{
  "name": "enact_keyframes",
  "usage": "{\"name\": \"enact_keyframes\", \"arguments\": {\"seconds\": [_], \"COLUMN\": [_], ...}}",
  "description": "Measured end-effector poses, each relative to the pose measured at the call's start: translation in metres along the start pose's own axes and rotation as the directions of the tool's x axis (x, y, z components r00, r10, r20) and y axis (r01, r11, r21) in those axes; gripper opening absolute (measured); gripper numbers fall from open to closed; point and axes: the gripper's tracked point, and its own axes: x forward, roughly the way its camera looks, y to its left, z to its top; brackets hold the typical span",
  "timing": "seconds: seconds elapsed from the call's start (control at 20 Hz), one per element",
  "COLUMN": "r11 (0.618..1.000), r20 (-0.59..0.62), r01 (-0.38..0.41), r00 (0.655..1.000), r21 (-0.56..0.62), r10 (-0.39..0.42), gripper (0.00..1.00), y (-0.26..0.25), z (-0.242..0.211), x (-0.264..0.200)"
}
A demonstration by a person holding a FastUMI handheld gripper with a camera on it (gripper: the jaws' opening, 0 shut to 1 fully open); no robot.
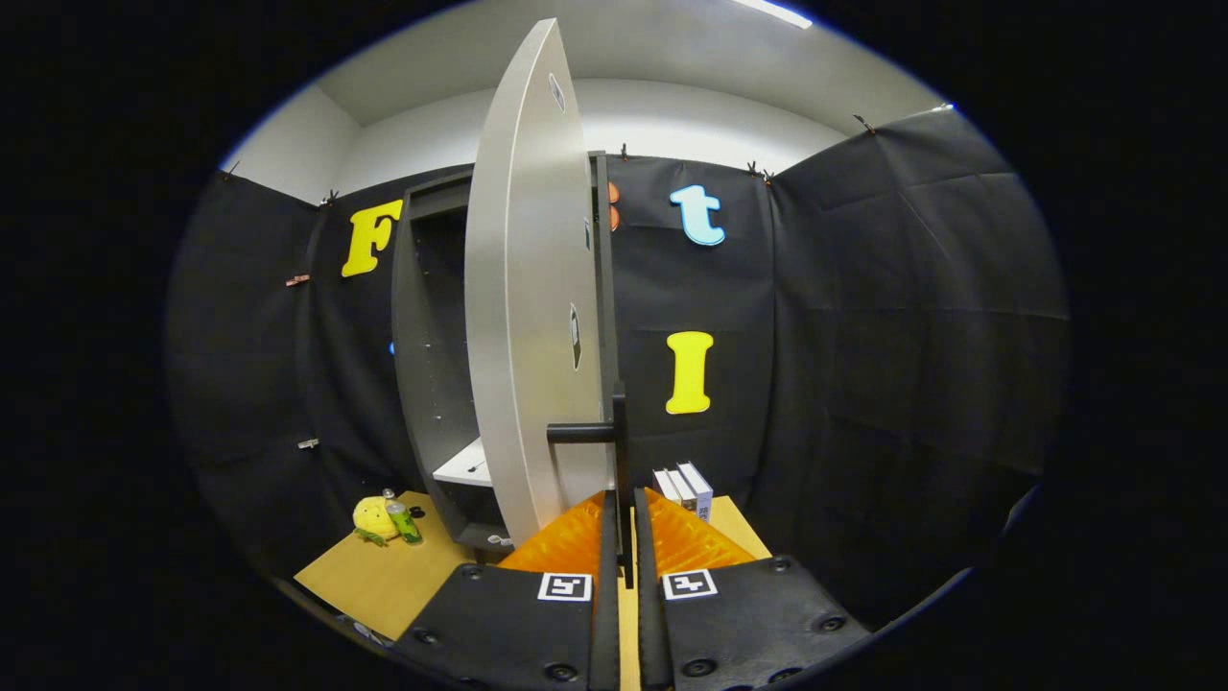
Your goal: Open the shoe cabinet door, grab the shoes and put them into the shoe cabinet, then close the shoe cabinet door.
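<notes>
The dark shoe cabinet (pixel 427 317) stands on the wooden table, and its pale grey door (pixel 528 317) is swung wide, nearly edge-on to me. The door's black handle (pixel 620 437) sticks out from its lower part and runs down between my fingers. My gripper (pixel 624 504) is shut on that handle, with the fingers (pixel 672 537) pressed close on either side of the thin bar. Inside the cabinet, a white shelf (pixel 465 467) shows low down in the dark interior.
A yellow plush toy (pixel 372 518) and a green can (pixel 403 523) sit on the table (pixel 384 576) left of the cabinet. A few upright books or boxes (pixel 683 488) stand just right of the door, against the black cloth wall.
</notes>
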Motion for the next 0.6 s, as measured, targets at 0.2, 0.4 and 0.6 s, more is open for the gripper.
{"name": "enact_keyframes", "arguments": {"seconds": [0.2,0.4,0.6], "r11": [1.000,0.999,1.000], "r20": [0.002,0.024,0.036], "r01": [-0.011,0.028,0.026], "r00": [1.000,0.999,0.999], "r21": [0.020,-0.024,0.000], "r10": [0.011,-0.028,-0.026], "gripper": [0.12,0.12,0.12], "y": [0.0029,-0.0033,0.0021], "z": [0.0013,0.0042,0.0066], "x": [-0.0020,-0.0022,-0.0084]}}
